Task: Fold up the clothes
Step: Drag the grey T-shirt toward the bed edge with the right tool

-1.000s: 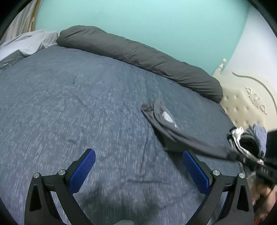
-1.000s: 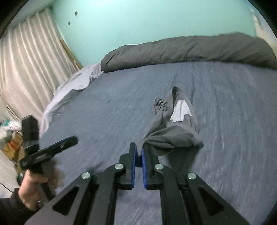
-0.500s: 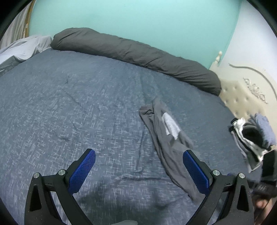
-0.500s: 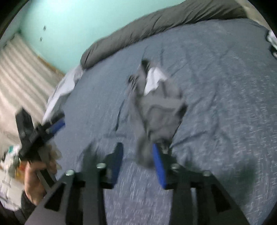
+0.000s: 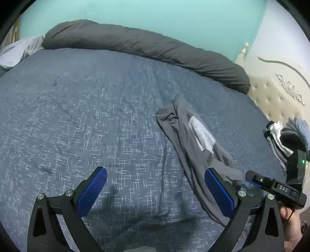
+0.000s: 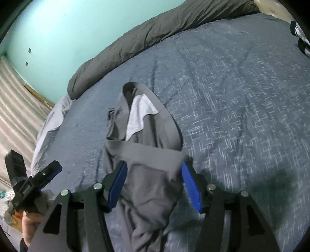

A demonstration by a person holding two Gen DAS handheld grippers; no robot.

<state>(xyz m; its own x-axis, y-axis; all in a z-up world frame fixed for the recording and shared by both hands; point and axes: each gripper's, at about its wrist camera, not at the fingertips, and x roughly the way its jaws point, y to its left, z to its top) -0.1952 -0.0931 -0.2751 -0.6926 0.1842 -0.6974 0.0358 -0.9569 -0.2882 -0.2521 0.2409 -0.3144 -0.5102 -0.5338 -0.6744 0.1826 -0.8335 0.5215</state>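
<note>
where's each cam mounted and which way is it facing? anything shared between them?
Left wrist: on the left gripper, looking forward over the blue bedspread toward the dark bolster; own open fingers show, right gripper at right.
Right wrist: on the right gripper, over the grey garment; open fingers straddle it, left gripper at left.
Shared: bedspread, garment, bolster, teal wall.

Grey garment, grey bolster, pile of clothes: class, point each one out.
grey garment (image 6: 155,133), right wrist view, its middle.
grey bolster (image 5: 147,48), left wrist view, its middle.
pile of clothes (image 5: 286,135), left wrist view, its dark top.
</note>
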